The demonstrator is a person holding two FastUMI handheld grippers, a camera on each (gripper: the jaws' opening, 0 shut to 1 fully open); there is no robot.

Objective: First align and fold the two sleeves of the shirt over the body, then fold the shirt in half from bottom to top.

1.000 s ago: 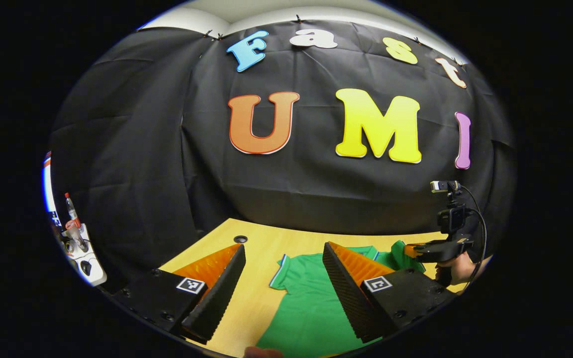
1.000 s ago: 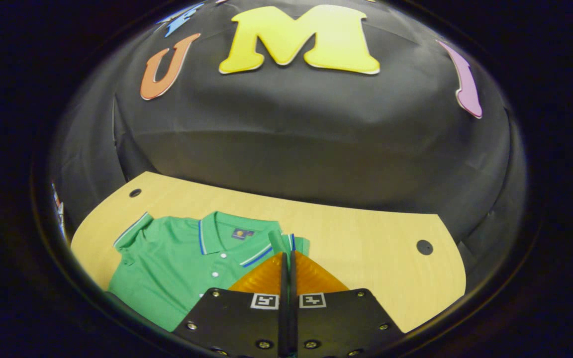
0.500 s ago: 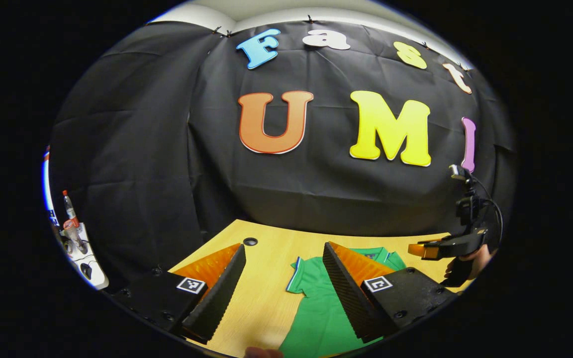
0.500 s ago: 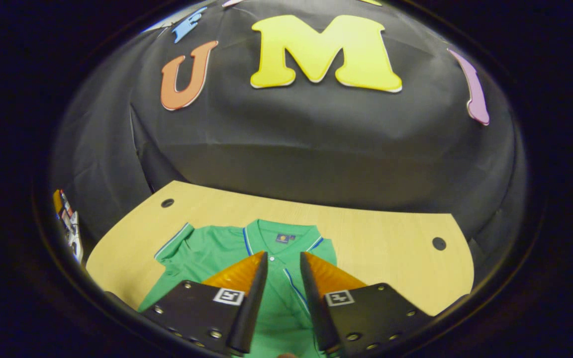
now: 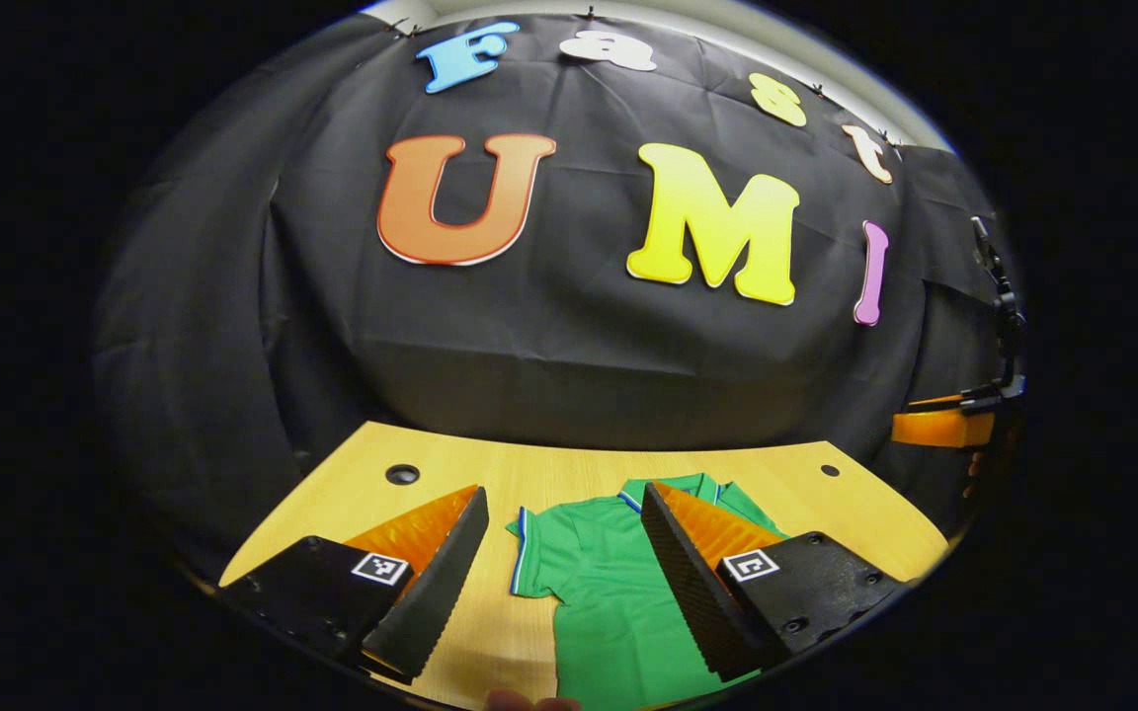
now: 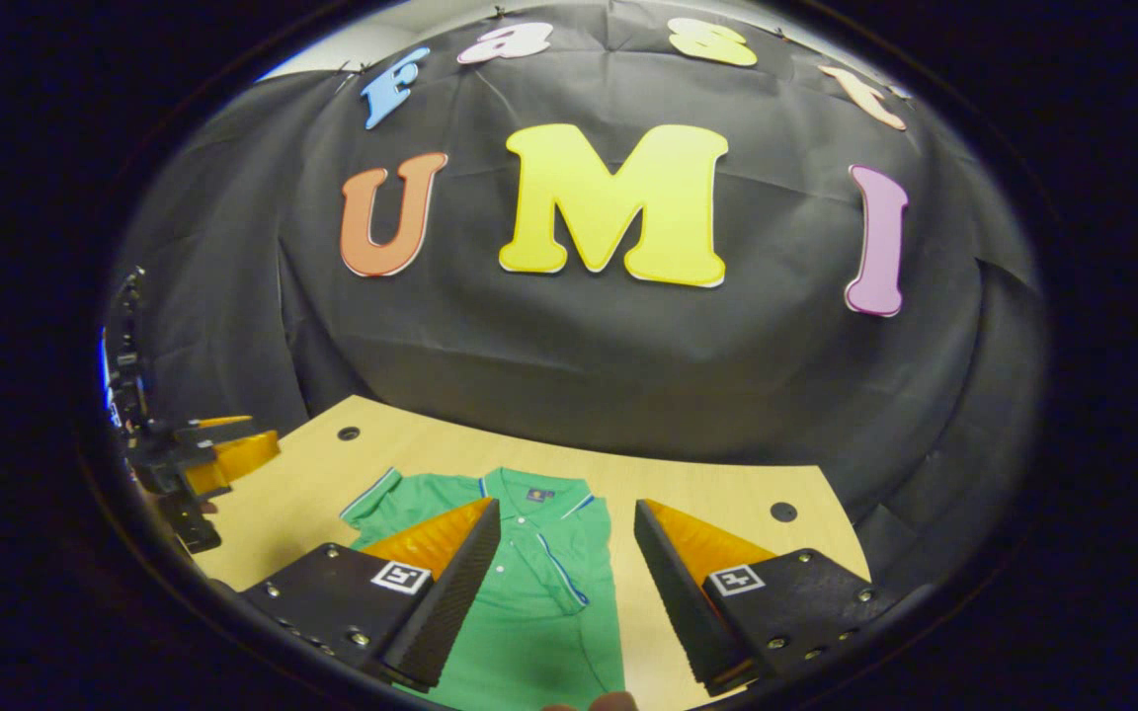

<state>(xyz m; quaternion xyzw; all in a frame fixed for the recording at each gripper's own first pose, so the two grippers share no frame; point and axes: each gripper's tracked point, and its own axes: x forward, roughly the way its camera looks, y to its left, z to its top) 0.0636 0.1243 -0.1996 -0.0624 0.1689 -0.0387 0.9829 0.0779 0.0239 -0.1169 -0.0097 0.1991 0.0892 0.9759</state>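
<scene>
A green polo shirt (image 5: 609,602) with blue and white trim lies flat on the wooden table (image 5: 490,469), collar toward the wall. In the right gripper view the shirt (image 6: 529,632) has one sleeve (image 6: 569,578) folded over the body, and the other sleeve (image 6: 371,494) sticks out to the left. My left gripper (image 5: 563,492) hangs open above the shirt, near that spread sleeve (image 5: 532,553). My right gripper (image 6: 566,505) is open above the collar side, with nothing between its fingers. Each gripper shows at the edge of the other's view: right (image 5: 944,427), left (image 6: 223,454).
The table (image 6: 707,484) has a round cable hole near each back corner (image 5: 402,474) (image 6: 782,512). Black cloth closes the booth right behind the table's far edge. Bare wood lies on both sides of the shirt.
My right gripper was shut on the sleeve a second ago; it has let go, opened wide and drawn back. The sleeve now lies on the body. My left gripper stays open.
</scene>
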